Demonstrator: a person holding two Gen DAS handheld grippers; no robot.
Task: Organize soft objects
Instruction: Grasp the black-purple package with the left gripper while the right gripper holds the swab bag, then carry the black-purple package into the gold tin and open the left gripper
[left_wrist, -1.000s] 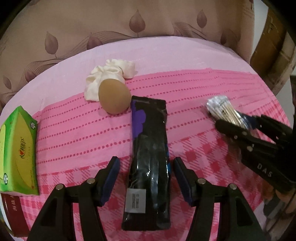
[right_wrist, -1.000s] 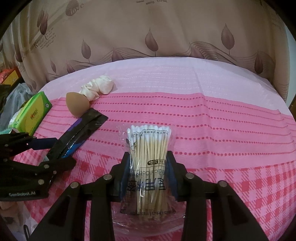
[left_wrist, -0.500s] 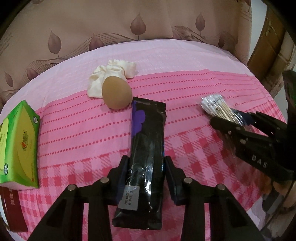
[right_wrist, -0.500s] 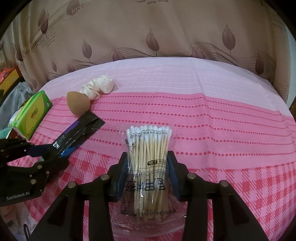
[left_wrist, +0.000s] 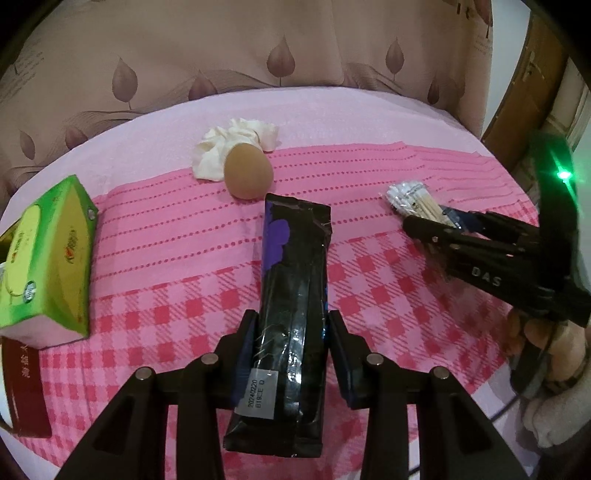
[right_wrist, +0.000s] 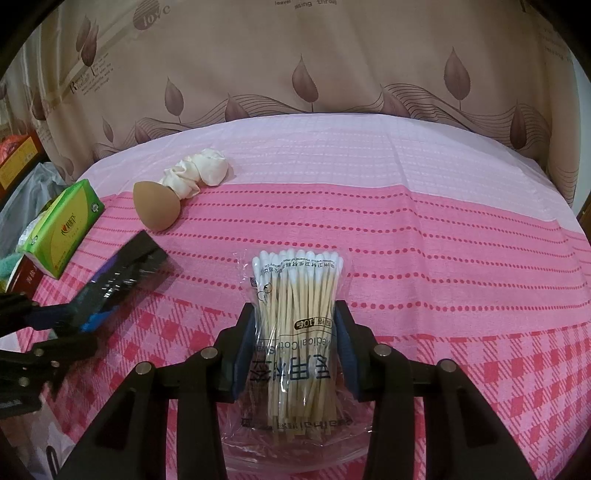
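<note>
My left gripper (left_wrist: 291, 350) is shut on a long black packet (left_wrist: 293, 280) with a purple patch, its far end tilted up off the pink cloth. My right gripper (right_wrist: 295, 343) is shut on a clear bag of cotton swabs (right_wrist: 295, 306), held low over the cloth. Seen from the left wrist, the right gripper (left_wrist: 436, 225) and swab bag (left_wrist: 410, 197) are at the right. Seen from the right wrist, the left gripper (right_wrist: 62, 325) and black packet (right_wrist: 122, 273) are at the left. A brown egg-shaped sponge (left_wrist: 248, 173) lies beside a crumpled cream cloth (left_wrist: 236, 142).
A green tissue pack (left_wrist: 48, 254) lies at the left on a dark red box (left_wrist: 24, 387). The pink tablecloth (right_wrist: 424, 240) covers a round table, with a leaf-patterned curtain (right_wrist: 295, 55) behind. A person's hand (left_wrist: 546, 343) holds the right gripper at the table's right edge.
My left gripper closed on the black packet and raised it, drawing back a little. The right gripper kept still with the swab bag.
</note>
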